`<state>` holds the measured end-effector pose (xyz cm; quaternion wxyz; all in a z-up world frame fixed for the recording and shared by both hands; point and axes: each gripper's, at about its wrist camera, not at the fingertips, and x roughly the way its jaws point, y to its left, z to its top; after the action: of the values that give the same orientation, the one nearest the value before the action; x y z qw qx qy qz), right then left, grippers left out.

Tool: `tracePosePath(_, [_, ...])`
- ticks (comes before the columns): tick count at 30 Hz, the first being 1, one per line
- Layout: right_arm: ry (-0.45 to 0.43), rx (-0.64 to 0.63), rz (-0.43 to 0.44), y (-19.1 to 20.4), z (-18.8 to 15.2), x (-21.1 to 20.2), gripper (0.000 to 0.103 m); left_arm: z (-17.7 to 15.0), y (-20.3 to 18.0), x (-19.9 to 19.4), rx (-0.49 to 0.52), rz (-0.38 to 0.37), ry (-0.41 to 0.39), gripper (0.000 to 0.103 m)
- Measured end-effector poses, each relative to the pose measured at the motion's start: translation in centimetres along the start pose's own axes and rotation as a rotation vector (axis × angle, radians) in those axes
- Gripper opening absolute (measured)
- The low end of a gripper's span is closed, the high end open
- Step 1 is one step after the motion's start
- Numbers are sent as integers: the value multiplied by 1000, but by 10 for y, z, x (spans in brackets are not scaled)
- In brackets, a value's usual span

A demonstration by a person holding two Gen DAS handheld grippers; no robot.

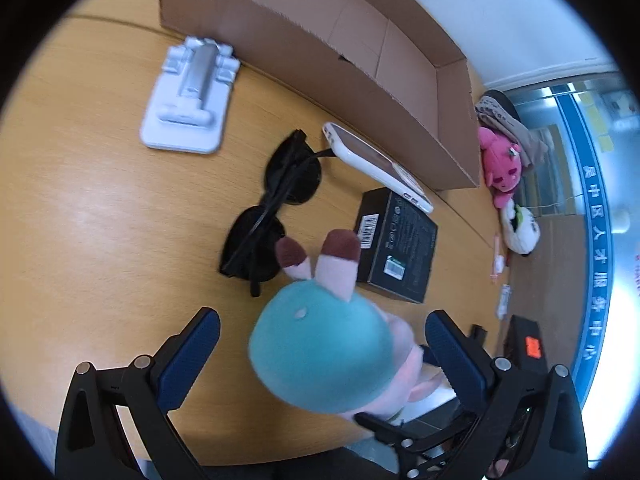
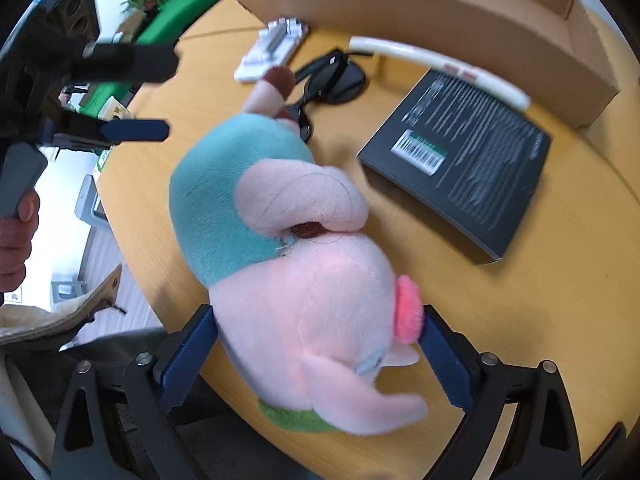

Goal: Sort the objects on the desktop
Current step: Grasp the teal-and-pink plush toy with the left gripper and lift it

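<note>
A plush pig (image 2: pixel 304 272), pink-bodied with a teal garment and brown-tipped legs, is lying near the tabletop's (image 2: pixel 540 320) near edge, its head toward the edge and its legs pointing toward the middle; the right gripper (image 2: pixel 320 354) is closing on the head, both blue pads (image 2: pixel 188 356) pressing against the plush on either side, so it is gripping the toy at a width set by the head; in the left wrist view the left gripper (image 1: pixel 320 360) is standing wide open, its pads (image 1: pixel 188 360) lying apart on either side of the toy's teal back (image 1: pixel 320 352) without visibly touching it; the right view is showing that same gripper (image 2: pixel 138 96) raised at the left, clear of the toy, with the fingers parted; just beyond the pig's legs a pair of black sunglasses (image 1: pixel 272 208) is lying folded on the tabletop, the legs overlapping one lens in the views; beside the sunglasses a black box (image 1: pixel 396 248) with barcode labels is lying flat; a white-cased phone (image 1: pixel 376 164) is leaning with one end resting on the box's far edge; a white folding stand (image 1: pixel 188 100) is sitting farther toward the tabletop's far left part; an open cardboard box (image 1: pixel 360 60) is running along the far side of the tabletop behind the phone and stand; past the cardboard box's right end a magenta plush (image 1: pixel 502 164) and a white plush (image 1: pixel 520 228) are lying near the tabletop's right edge.
</note>
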<state>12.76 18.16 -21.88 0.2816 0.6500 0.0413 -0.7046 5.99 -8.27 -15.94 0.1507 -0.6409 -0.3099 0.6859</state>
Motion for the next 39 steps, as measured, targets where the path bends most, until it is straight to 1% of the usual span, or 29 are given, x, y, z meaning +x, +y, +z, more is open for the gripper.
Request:
tracePosePath(3, [61,15,-15,4,6,10,97,7,6,25,-9,-46,95,102])
tracePosePath(5, [84,37,-18,5,8,14,96,6,7,42,-1,-80,168,101])
tracePosePath(6, [87,59,-9,4,9,14,95,3,6,48,14,-76,195,101])
tracePosePath(8, [87,97,-1,3,11,15,94,-2,4,55,53,-39,228,101])
tracePosePath(10, [80,159,46,0,12,17,93,-3,7,54,56,-45,236,100])
tracePosePath(13, [68,220,90,-1,14,21,92,3,14,42,47,-48,218,93])
tracePosePath(14, [64,234,105,-1,16,22,92,5,17,37,44,-46,209,92])
tracePosePath(16, [52,252,140,1,23,24,91,8,25,30,34,-38,192,92])
tracePosePath(18, [46,239,151,6,31,26,92,12,33,23,10,-32,182,92])
tracePosePath(20, [48,206,130,13,39,30,96,16,39,19,-14,-32,183,92])
tracePosePath(22, [51,158,87,21,44,33,97,17,44,20,-23,-35,189,93])
tracePosePath(25, [61,88,16,32,41,35,98,15,47,25,-22,-47,215,99])
tracePosePath(27, [64,44,-29,39,36,34,98,13,51,31,-41,-74,237,102])
tracePosePath(30, [98,-51,-128,51,25,43,98,11,61,40,-84,-135,268,103])
tracePosePath(31, [129,-76,-151,54,20,51,97,11,63,42,-99,-153,273,103])
tracePosePath(33, [181,-81,-146,56,12,67,74,11,65,46,-115,-177,291,103])
tracePosePath(34, [200,-55,-125,54,8,73,67,11,62,47,-101,-183,300,102])
tracePosePath(35, [192,-34,-115,53,7,74,64,11,57,46,-84,-189,303,98])
tracePosePath(37, [164,-33,-104,55,9,68,61,11,49,44,-41,-177,299,96])
tracePosePath(39, [144,-22,-88,54,12,63,61,13,45,40,-34,-188,291,93])
